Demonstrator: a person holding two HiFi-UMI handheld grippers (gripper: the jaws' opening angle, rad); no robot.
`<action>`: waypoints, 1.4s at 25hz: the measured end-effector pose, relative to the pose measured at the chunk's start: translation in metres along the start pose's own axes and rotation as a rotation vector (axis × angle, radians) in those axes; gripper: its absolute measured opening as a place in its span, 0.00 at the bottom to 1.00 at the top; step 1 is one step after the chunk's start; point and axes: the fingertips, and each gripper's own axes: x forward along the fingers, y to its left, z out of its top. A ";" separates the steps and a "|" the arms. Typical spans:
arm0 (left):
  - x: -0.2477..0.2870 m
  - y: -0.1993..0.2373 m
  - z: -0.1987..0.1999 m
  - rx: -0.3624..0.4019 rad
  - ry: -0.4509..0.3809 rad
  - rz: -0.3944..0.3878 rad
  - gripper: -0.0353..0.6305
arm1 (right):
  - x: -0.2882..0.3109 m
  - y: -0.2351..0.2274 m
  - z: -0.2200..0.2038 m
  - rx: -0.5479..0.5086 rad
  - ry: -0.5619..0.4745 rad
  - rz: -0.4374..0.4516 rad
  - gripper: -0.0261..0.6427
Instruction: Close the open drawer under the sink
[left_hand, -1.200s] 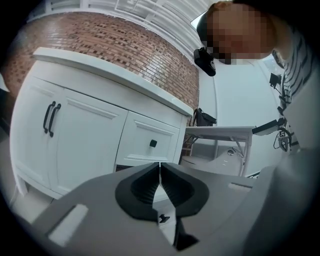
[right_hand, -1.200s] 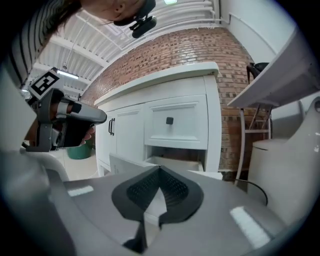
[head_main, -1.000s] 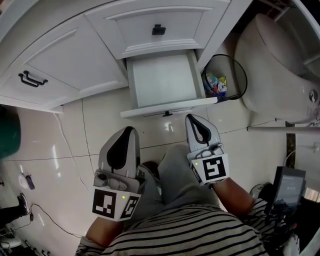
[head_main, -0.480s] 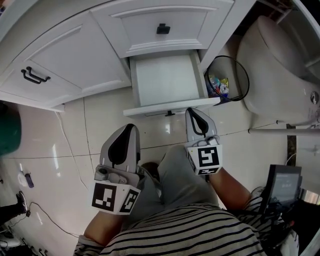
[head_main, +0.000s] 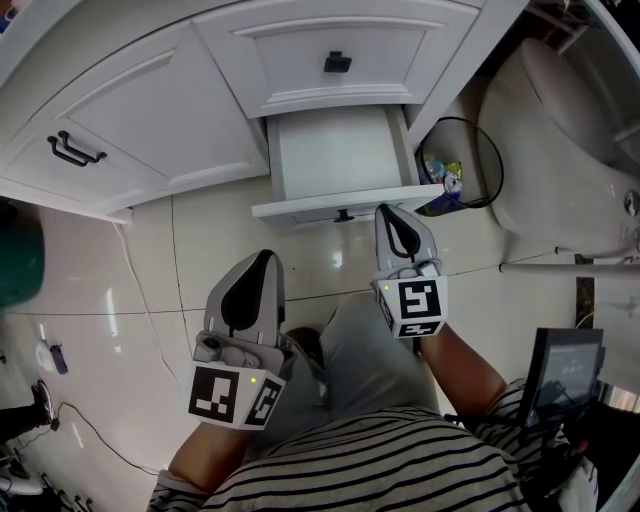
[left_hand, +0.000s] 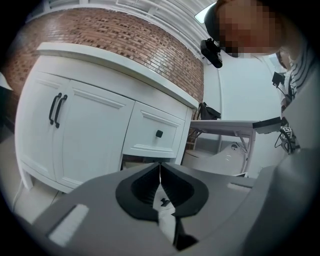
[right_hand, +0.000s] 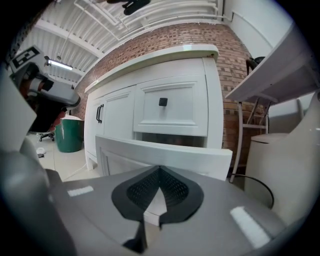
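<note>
At 9 o'clock of the head view one green bin (head_main: 14, 262) stood on the floor, and past it the white cabinet front (head_main: 150, 120) carried two black bar handles (head_main: 76, 150). Next came the left tool (head_main: 260, 262), jaws pressed together on nothing, well apart from the cabinet and at about 7 o'clock from the open drawer (head_main: 340, 152). That single drawer was pulled out toward the person beneath one shut drawer (head_main: 290, 50). It looked empty, with its travel along the 6-to-12 line and its front panel (head_main: 300, 208) stretched from 9 to 3. The right tool (head_main: 393, 214), also closed and empty, pointed toward 12 with its tip just beside the panel, right of the one small knob (head_main: 345, 215). Whether it touched the panel I could not tell. It was plainly the nearer of the two tools, so a straight push toward 12 seemed to be all the closing needed. Farther right, one wire bin (head_main: 482, 150) sat just beside the drawer's side, and one toilet (head_main: 560, 140) stood at 2 o'clock.
</note>
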 end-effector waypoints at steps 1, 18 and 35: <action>0.001 0.002 0.000 -0.001 0.002 0.004 0.09 | 0.004 -0.001 0.001 -0.006 0.001 0.000 0.04; 0.000 0.026 0.021 0.034 0.000 0.001 0.09 | 0.065 -0.023 0.016 -0.023 0.003 -0.050 0.04; -0.004 0.040 0.027 0.052 -0.004 0.005 0.09 | 0.110 -0.037 0.028 -0.035 0.013 -0.112 0.04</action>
